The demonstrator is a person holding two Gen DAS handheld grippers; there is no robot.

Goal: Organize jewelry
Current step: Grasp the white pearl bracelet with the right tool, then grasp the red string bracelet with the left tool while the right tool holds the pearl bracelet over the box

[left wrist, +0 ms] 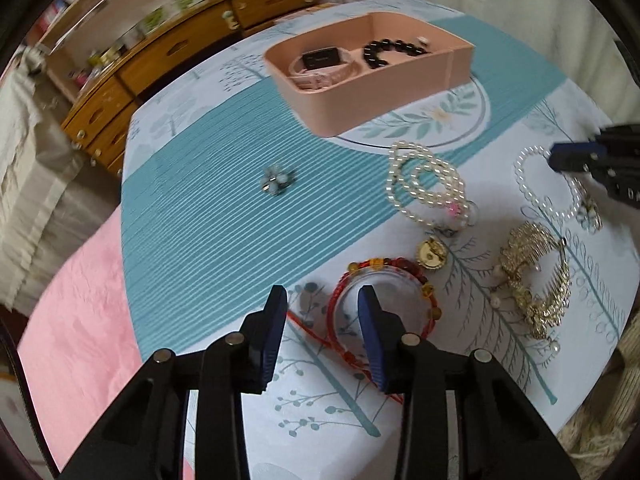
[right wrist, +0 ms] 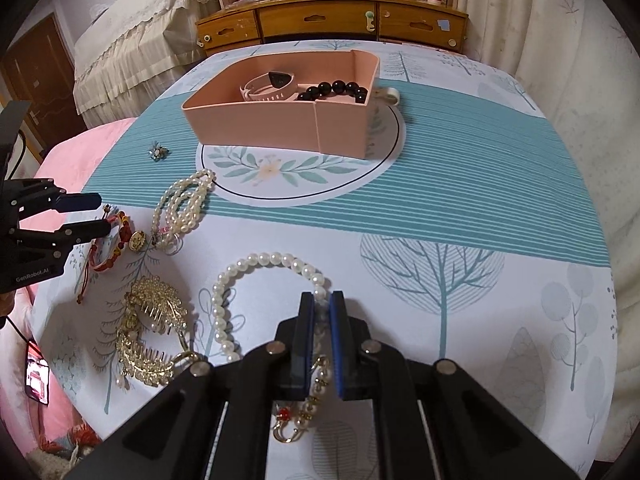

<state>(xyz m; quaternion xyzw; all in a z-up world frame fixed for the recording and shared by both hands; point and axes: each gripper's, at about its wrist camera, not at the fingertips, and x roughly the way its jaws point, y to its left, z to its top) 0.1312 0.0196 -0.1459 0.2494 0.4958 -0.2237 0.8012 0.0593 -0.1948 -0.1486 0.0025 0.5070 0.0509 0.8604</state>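
Observation:
My left gripper [left wrist: 322, 300] hangs low over a red cord bracelet with amber beads [left wrist: 400, 266]. One finger stands inside its ring and one outside, so the near rim lies between the pads with a clear gap; the jaws are open. My right gripper [right wrist: 322, 300] is shut on a white pearl bracelet [right wrist: 256, 260], pinching the strand near its gold clasp on the tablecloth. Further back stands a pink box [right wrist: 260, 128] holding a pink watch [right wrist: 272, 84] and black beads [right wrist: 336, 88]. The right wrist view shows the left gripper [right wrist: 103, 215] at the red bracelet [right wrist: 120, 240].
Loose on the cloth lie a coiled pearl strand [left wrist: 424, 184], a gold hair comb [left wrist: 532, 280], a round gold pendant [left wrist: 430, 258] and a small blue flower brooch [left wrist: 276, 182]. A wooden drawer chest [right wrist: 320, 20] stands behind the table. Pink bedding [left wrist: 80, 320] lies to the left.

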